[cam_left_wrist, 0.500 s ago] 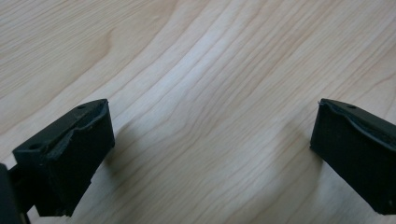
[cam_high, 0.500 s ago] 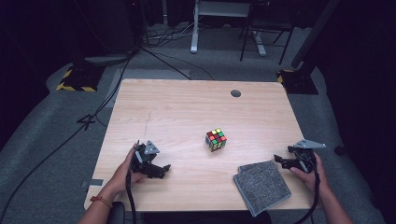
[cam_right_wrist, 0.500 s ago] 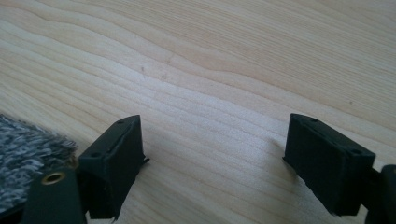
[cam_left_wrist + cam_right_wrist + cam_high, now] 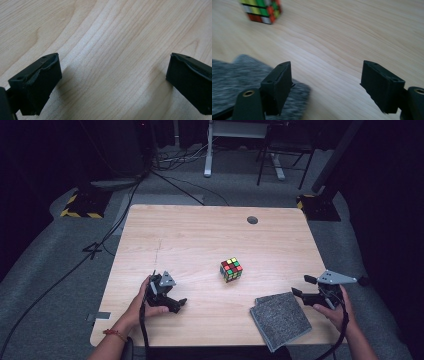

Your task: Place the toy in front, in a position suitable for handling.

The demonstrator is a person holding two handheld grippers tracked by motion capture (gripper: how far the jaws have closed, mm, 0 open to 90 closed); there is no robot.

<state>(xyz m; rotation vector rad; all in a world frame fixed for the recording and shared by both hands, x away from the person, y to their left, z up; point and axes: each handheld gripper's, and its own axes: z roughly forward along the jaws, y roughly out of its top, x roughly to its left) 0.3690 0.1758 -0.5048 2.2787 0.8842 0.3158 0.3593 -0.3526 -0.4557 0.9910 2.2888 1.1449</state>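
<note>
The left tool (image 4: 172, 301) rests low on the table (image 4: 200, 235), jaws apart and empty. The puzzle cube (image 4: 231, 269) sits mid-table, reachable from both sides. The right tool (image 4: 304, 287) (jaws also apart, empty) hovers just beside the grey cloth (image 4: 280, 319), likely its pickup.

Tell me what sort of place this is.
Probably a lab or studio set up for recording. A lone wooden table stands on grey carpet in a dark room, cables trail across the floor, and yellow-and-black hazard-striped stand bases sit beside it. On the table lie a puzzle cube and a grey cloth.
</note>
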